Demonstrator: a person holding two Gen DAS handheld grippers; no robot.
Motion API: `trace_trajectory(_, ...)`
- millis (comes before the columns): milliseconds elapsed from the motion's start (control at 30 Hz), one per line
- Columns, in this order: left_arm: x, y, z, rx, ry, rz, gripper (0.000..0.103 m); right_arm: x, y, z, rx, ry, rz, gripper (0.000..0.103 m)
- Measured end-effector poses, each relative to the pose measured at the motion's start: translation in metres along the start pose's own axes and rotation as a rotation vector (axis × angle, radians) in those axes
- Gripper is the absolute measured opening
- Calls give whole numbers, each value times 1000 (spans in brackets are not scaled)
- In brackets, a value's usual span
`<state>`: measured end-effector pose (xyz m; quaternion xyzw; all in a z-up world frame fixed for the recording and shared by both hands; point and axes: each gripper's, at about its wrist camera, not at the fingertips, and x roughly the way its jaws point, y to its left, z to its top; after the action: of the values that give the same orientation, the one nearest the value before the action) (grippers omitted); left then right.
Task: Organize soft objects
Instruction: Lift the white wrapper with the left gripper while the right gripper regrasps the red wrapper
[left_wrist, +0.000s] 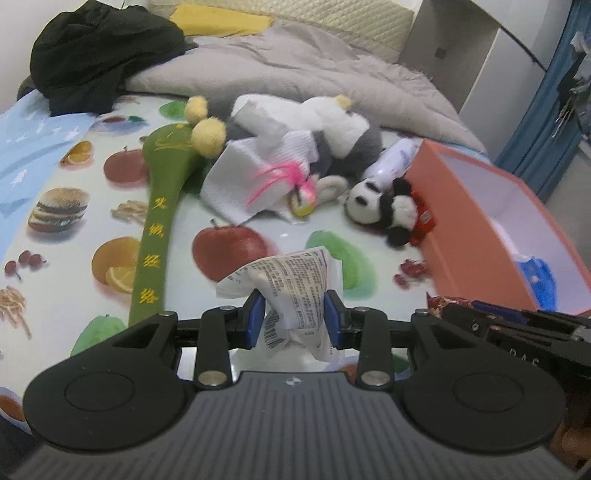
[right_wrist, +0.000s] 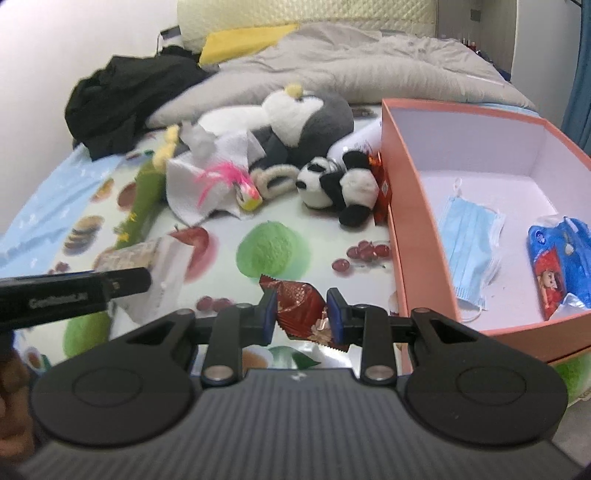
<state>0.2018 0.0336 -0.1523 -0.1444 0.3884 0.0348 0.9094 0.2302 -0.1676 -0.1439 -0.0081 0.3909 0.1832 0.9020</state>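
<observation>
Both claws are loaded above the bed: the left claw (left_wrist: 295, 317) pinches a crumpled white printed packet (left_wrist: 291, 291), the right claw (right_wrist: 301, 314) a red foil wrapper (right_wrist: 301, 308). Both are slippery, so either could slide out short of the orange box (right_wrist: 413, 206).

A bed (left_wrist: 110, 206) fills the room's middle, covered by a sheet printed with fruit and burgers. A cream quilted headboard (right_wrist: 306, 14) stands at its far end against a white wall (right_wrist: 74, 44). Grey wardrobe panels (left_wrist: 454, 48) rise on the right, beside a blue curtain (left_wrist: 546, 122). The light is even and soft.
</observation>
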Motion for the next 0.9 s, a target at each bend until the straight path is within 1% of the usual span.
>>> trace_trajectory(100, -13, -8, 9, 2, -1, -28, 40, -18, 1, 8, 3, -35, 9, 33)
trace_trajectory(233, -26, -21, 23, 36, -10, -54, 40, -39, 4, 21, 0, -90, 2, 33)
trace_trajectory(333, -34, -31, 39, 49, -16, -95, 40, -55, 1, 33, 6, -141, -7, 33)
trace_trajectory(467, -46, -47, 63, 77, -48, -134, 40, -76, -8, 52, 28, -203, -16, 33)
trace_trajectory(533, -53, -57, 77, 90, -69, -160, 40, -87, -14, 63, 27, -238, -31, 28)
trace_trajectory(567, -56, -62, 83, 97, -80, -170, 40, -92, -17, 68, 24, -251, -37, 8)
trace_trajectory(633, -62, -75, 96, 116, -105, -192, 40, -101, -25, 79, 33, -271, -40, 6)
trace_trajectory(733, -60, -91, 108, 144, -124, -197, 40, -104, -35, 91, 24, -300, -73, 6)
trace_trajectory(800, -55, -98, 110, 154, -125, -195, 40, -95, -45, 94, 49, -283, -77, 6)
trace_trajectory(900, -43, -102, 103, 149, -94, -188, 40, -74, -59, 90, 90, -237, -72, 6)
